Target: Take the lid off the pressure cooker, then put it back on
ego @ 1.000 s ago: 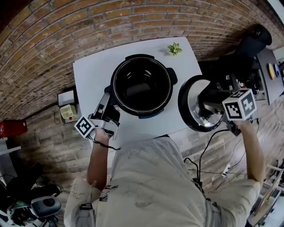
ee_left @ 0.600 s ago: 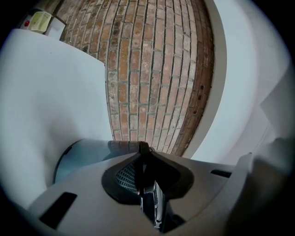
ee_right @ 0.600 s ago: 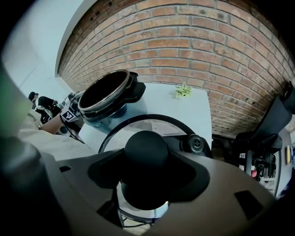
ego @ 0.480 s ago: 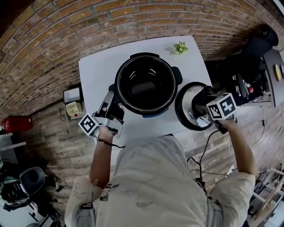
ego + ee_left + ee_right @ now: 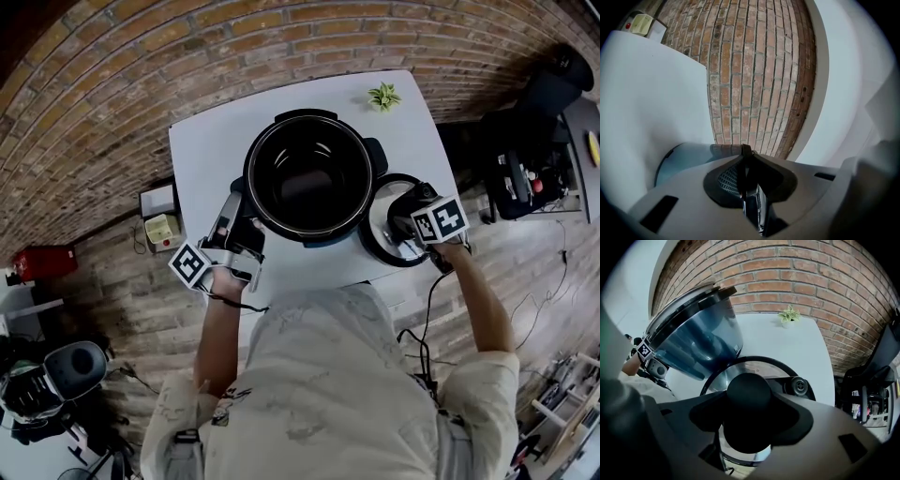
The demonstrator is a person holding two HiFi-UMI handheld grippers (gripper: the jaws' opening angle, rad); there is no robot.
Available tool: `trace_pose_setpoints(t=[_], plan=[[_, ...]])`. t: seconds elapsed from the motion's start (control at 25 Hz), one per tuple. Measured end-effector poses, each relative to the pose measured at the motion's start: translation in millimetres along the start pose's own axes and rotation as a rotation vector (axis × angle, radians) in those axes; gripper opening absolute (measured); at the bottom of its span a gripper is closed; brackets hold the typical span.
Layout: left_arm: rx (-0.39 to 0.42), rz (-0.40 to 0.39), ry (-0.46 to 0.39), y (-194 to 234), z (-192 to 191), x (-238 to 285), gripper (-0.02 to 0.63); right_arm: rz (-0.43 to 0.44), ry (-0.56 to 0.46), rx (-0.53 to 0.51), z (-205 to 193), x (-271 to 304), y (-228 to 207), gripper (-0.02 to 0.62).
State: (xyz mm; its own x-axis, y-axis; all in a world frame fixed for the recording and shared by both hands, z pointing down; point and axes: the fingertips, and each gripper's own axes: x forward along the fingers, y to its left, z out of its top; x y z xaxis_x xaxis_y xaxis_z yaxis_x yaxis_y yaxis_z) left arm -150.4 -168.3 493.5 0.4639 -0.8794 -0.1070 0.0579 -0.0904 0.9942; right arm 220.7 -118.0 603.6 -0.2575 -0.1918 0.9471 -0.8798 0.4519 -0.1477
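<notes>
While the right gripper [image 5: 749, 414] points steeply down, its jaws stand wide and clamp the round black knob [image 5: 749, 389] at the centre of the lid [image 5: 718, 379], one jaw on each side of it. That lid hangs level under the gripper, steel face up, with its dark rim ringing the jaws. It sits just right of the open pressure cooker [image 5: 309, 178], over the right edge of the white table [image 5: 206, 155]; whether it touches the tabletop I cannot tell. From the right gripper view the cooker's blue body rises at the left, close beside the lid.

At the cooker's near left side, the left gripper [image 5: 749, 185] lies about level, its jaws nearly together and pinching the thin black side handle [image 5: 746, 158] that juts from the body. The cooker itself stands at the middle of the table, its dark inner pot bare to the head view.

Farther out, a small green plant [image 5: 384, 96] stands at the table's far right corner, and a brick wall [image 5: 754, 70] runs behind.
</notes>
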Motion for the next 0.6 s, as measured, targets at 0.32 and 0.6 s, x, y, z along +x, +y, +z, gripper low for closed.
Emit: trace_pose_setpoints(t=[0.32, 0.6], plan=[[0.005, -0.001, -0.001, -1, 0, -1, 0.069, -0.082, 0.015, -0.089, -4, 20, -3, 0.293], [0.004, 0.004, -0.005, 0, -1, -1, 0.069, -0.080, 0.036, -0.077, -4, 20, -4, 0.293]])
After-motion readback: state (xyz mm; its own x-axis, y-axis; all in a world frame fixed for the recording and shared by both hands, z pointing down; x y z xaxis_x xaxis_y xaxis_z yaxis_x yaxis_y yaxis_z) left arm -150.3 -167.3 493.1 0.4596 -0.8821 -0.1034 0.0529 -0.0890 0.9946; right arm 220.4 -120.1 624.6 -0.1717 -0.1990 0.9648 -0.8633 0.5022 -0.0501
